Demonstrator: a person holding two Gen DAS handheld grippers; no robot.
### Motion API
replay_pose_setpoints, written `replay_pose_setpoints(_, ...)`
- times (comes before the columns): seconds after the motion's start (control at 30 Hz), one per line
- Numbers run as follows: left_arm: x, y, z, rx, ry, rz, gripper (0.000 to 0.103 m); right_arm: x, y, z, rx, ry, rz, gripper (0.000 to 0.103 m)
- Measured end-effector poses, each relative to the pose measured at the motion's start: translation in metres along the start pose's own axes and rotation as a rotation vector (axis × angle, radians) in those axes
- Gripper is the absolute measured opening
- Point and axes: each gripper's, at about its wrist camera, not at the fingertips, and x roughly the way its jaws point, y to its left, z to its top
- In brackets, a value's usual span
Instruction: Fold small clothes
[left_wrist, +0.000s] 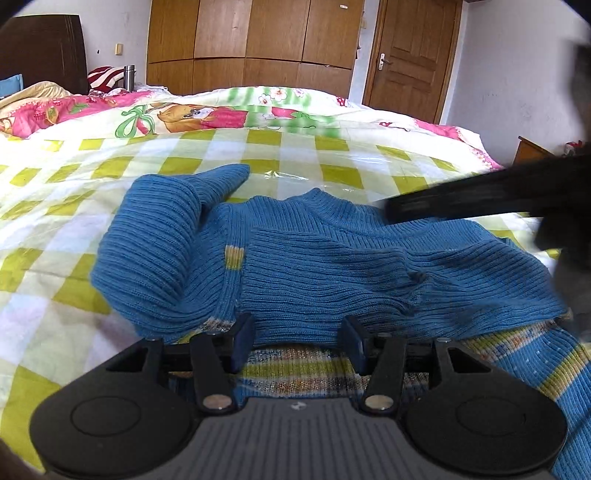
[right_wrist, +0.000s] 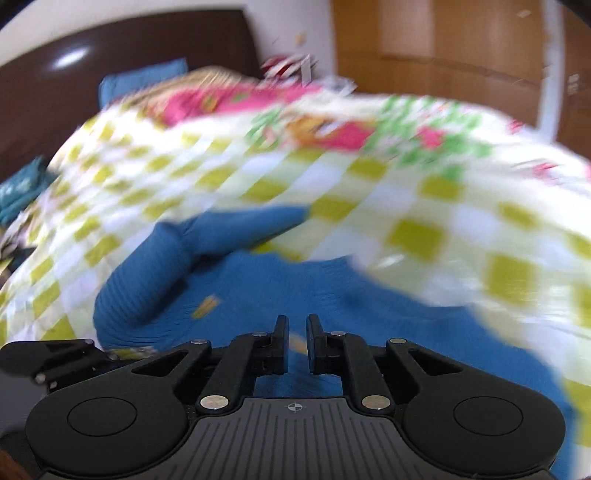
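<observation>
Sweater (left_wrist: 325, 266): blue knit, lying on the checked bed (left_wrist: 74, 221), hem cut off below.
Left gripper (left_wrist: 299, 345): jaws spread wide over the hem.
Right gripper (right_wrist: 297, 345): jaws nearly closed, gripping nothing; view motion-blurred.

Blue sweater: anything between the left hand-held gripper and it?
Nothing visible. The left hand-held gripper is open, right at the blue sweater, fingers straddling its folded edge. The right hand-held gripper hovers over the same knit.

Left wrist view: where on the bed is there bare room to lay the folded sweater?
Bare checked green-and-white bedspread lies left of the blue ribbed knit sweater and beyond its collar, up to the pink cartoon quilt. Crowded on the right, where the right gripper reaches in.
</observation>
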Motion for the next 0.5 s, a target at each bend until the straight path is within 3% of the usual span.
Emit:
replay_pose_setpoints(0.1, -0.001, -0.004, -0.001, 0.016, -0.006, 0.014, 0.065, -0.040, -0.038, -0.016, 0.014, -0.008, -0.143, 0.012)
replay_pose_setpoints(0.17, -0.001, -0.007, -0.001, 0.024, -0.012, 0.025, 0.065, -0.055, -0.068, -0.025, -0.011, 0.049, -0.239, 0.014)
replay_pose_setpoints(0.23, -0.001, -0.009, -0.001, 0.034, -0.021, 0.033, 0.065, -0.061, -0.094, -0.031, -0.072, 0.135, -0.280, 0.014)
replay_pose_setpoints(0.33, -0.003, -0.011, 0.001, 0.036, -0.043, 0.032, 0.065, -0.065, -0.117, -0.032, -0.184, 0.221, -0.213, 0.013)
replay_pose_setpoints(0.5, -0.005, -0.021, 0.006, 0.057, -0.086, 0.023, 0.065, -0.049, -0.121, -0.021, -0.434, 0.298, -0.072, 0.018)
